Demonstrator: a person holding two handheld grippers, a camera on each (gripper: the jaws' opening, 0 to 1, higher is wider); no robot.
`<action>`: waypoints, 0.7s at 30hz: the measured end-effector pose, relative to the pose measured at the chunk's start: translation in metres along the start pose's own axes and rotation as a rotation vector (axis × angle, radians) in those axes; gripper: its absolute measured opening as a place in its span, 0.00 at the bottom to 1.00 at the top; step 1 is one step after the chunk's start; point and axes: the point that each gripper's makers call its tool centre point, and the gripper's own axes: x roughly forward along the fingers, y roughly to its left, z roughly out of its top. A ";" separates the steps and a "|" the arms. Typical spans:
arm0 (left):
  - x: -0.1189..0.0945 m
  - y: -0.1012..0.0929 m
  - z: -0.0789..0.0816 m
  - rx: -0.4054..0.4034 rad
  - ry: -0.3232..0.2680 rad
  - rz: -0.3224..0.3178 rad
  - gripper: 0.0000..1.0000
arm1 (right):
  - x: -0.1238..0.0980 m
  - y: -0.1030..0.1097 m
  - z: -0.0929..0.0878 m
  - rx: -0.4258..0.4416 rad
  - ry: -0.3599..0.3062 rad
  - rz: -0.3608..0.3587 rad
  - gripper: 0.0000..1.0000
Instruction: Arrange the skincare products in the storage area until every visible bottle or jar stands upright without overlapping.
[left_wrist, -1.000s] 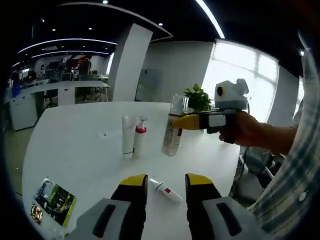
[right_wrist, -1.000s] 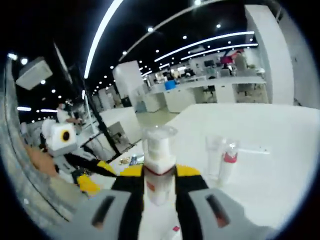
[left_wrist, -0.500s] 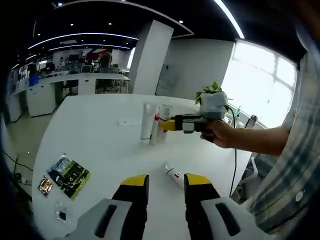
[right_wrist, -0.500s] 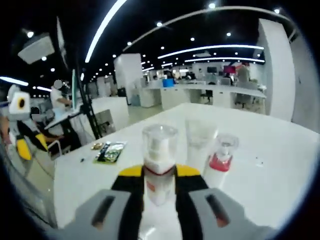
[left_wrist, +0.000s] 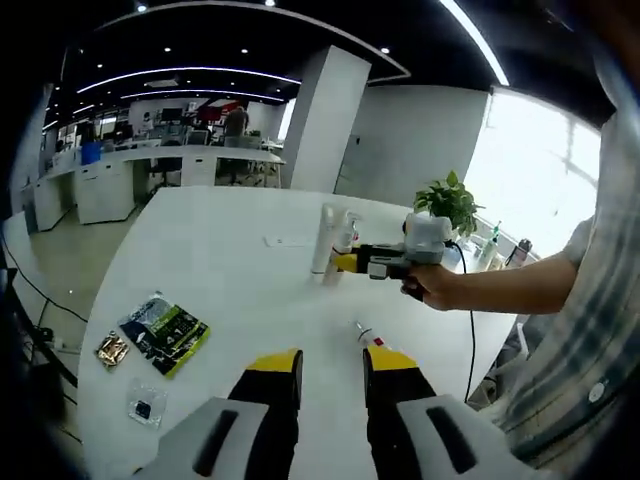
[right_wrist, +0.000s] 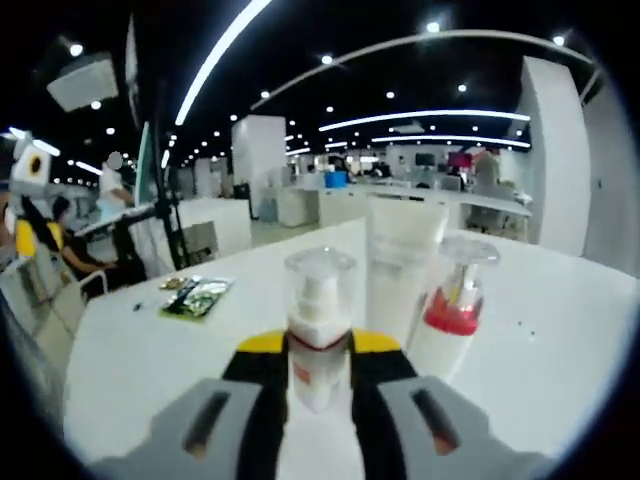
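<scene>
My right gripper (right_wrist: 319, 352) is shut on a clear-capped spray bottle (right_wrist: 319, 300) with a red band, held upright. Just behind it stand a white tube (right_wrist: 398, 262) and a pump bottle with a red collar (right_wrist: 453, 305). In the left gripper view the same tube (left_wrist: 324, 238) and pump bottle (left_wrist: 346, 234) stand mid-table, and the right gripper (left_wrist: 362, 263), in a person's hand (left_wrist: 428, 283), is right beside them. A small white tube with a red band (left_wrist: 368, 336) lies flat on the white table (left_wrist: 230, 270). My left gripper (left_wrist: 332, 362) is open above the near table edge, holding nothing.
Several small packets (left_wrist: 164, 333) lie at the table's near left, also seen as packets (right_wrist: 195, 295) in the right gripper view. A potted plant (left_wrist: 449, 200) stands at the far right corner. Office desks and a pillar lie beyond the table.
The right gripper has carried the spray bottle in close to the standing tube and pump bottle. The left gripper view has pulled back, so the group looks smaller and farther.
</scene>
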 end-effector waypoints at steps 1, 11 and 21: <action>0.000 0.001 -0.001 -0.002 0.002 0.002 0.25 | 0.000 -0.001 -0.002 -0.027 0.003 -0.007 0.21; -0.014 0.015 -0.007 -0.024 -0.005 0.039 0.25 | 0.015 -0.010 -0.031 -0.004 0.047 -0.010 0.21; -0.018 0.024 -0.007 -0.035 -0.005 0.064 0.25 | 0.013 -0.013 -0.040 -0.035 0.037 -0.060 0.21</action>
